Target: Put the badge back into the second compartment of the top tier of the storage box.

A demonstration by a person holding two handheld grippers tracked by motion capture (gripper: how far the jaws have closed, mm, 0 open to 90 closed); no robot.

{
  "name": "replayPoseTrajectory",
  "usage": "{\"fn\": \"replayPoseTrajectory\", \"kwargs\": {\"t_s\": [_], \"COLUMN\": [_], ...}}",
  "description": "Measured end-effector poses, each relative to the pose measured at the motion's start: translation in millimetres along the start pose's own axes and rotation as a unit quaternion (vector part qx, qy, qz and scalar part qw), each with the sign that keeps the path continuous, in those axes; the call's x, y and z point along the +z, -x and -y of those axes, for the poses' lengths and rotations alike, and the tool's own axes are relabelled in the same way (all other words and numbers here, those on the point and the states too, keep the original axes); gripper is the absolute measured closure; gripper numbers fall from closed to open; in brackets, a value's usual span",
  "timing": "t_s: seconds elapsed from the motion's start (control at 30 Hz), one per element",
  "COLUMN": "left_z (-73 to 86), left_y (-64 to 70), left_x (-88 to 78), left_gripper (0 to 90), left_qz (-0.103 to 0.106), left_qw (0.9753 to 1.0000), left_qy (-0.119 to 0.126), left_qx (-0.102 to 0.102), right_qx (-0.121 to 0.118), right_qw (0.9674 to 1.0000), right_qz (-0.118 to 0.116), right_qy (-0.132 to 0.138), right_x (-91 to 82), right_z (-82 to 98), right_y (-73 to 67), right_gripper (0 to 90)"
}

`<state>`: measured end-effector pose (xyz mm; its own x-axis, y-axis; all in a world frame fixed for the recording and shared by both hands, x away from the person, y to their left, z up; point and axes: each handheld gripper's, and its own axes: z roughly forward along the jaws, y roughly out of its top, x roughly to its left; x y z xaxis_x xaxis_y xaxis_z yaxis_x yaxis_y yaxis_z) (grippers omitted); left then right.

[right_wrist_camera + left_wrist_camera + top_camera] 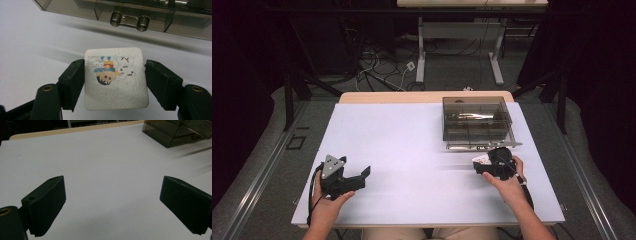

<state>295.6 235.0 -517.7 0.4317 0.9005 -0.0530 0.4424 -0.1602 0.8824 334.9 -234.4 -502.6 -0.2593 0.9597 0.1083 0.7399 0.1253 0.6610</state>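
I see the white table [412, 150] first, bare across most of its top. At its far right stands the smoky clear drawer box [477, 121], its handle [129, 20] facing my right gripper [482, 164]. That gripper sits just in front of the box and holds a square white coaster [116, 78] with a cartoon print, jaws pressed to its two sides. I judge the pick-up done; what is left is probably to get the coaster into the box, whose drawer looks partly pulled out, though I cannot tell how far. My left gripper [362, 176] rests well apart at the near left, jaws spread wide over bare table, nothing between them. Nothing blocks the way.
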Motion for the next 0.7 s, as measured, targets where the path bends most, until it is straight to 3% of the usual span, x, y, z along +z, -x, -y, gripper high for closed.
{"fn": "replayPoseTrajectory", "kwargs": {"t_s": [0.7], "left_z": [0.2], "left_y": [0.5], "left_x": [0.2], "left_gripper": [6.8], "left_qz": [0.0], "left_qw": [1.0], "left_qy": [0.0], "left_qx": [-0.001], "right_qx": [0.002], "right_qw": [0.9997], "right_qz": [0.004], "right_qy": [0.022], "right_x": [-21.6], "right_z": [-13.7], "right_y": [0.8], "right_gripper": [33.1]}}
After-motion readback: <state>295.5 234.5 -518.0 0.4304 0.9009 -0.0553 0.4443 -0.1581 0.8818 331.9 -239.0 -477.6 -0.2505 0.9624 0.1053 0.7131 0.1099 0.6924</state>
